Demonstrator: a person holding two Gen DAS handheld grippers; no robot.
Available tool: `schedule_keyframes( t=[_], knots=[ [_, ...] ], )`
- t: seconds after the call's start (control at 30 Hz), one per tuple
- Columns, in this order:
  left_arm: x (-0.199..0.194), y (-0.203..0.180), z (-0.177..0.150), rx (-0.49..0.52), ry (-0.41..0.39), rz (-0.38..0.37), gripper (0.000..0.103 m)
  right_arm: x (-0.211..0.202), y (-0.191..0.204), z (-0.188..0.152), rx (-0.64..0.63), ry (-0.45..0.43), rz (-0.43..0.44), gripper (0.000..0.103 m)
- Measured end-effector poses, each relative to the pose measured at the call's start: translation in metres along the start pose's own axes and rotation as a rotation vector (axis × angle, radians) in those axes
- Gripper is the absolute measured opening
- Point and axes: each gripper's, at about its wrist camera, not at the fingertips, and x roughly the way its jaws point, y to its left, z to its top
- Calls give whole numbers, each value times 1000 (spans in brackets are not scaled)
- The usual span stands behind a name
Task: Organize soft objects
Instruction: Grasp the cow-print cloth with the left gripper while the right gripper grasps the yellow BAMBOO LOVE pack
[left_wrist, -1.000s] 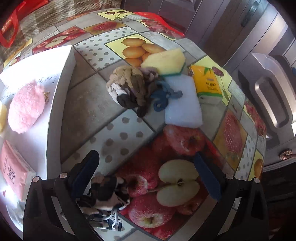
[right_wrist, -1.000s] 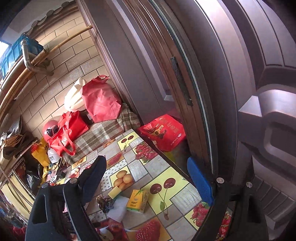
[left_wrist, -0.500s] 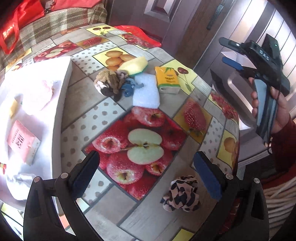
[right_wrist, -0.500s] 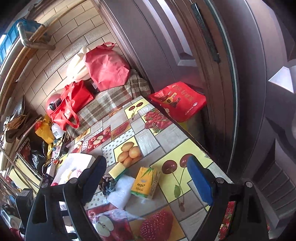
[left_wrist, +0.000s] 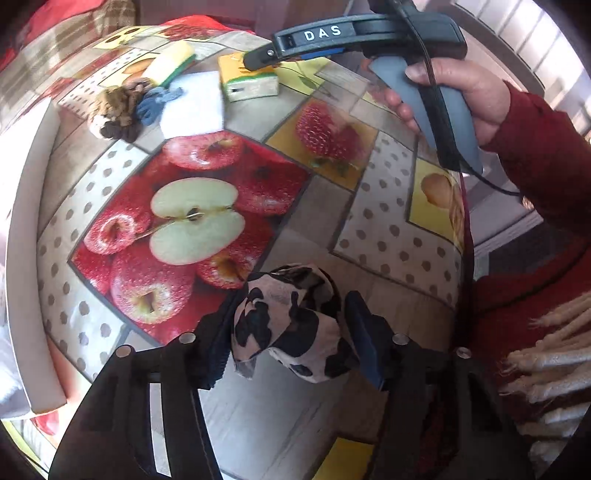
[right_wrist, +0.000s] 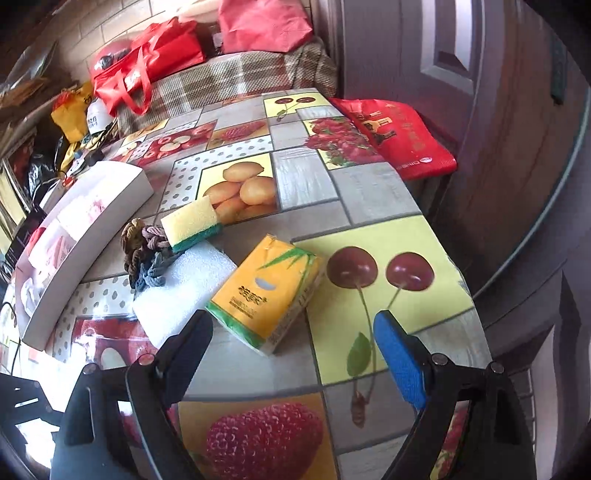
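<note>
1. The left tongs (left_wrist: 291, 332) are closing around the cow-print fabric bundle (left_wrist: 291, 325). A second ago they stood wide apart over the bench, and now the bundle sits between the pads, which look to be touching its sides – a firm pinch cannot yet be confirmed.
2. The bundle lies on the bench (left_wrist: 388, 229) at its near edge, well apart from the white tray (left_wrist: 26, 229), which runs along the far left side in the left wrist view.
3. The right tongs (right_wrist: 291, 339) are held wide open and empty. Half a second ago they were seen well above the bench; now they hang just above the yellow tissue pack (right_wrist: 266, 291), which lies flat on the bench.
4. Relative to the tissue pack: the white foam sponge (right_wrist: 184, 288) touches its left side, the yellow-and-green scouring sponge (right_wrist: 192, 225) lies just beyond that, and the heap of knitted hair ties (right_wrist: 144, 254) rests beside both, nearer the tray.
5. Judged from this – both hands have come in on separate soft items at once, so two pickups seem to be starting. Carrying them to the tray is not yet begun.
</note>
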Motion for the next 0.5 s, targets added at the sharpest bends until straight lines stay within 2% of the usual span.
schedule_keyframes(
  t=[0.1, 0.2, 0.37, 0.5],
  knots=[
    [-5, 14, -3, -54, -29, 20, 51, 17, 9, 10, -25, 5, -16, 89],
    [-9, 24, -4, -87, -55, 37, 51, 30, 8, 9, -42, 57, -40, 88],
    [-9, 33, -3, -116, -75, 41, 51, 16, -9, 3, 5, 66, -62, 89],
    [-7, 36, -4, -107, -80, 35, 51, 21, 3, 10, -40, 52, -64, 90]
  ],
)
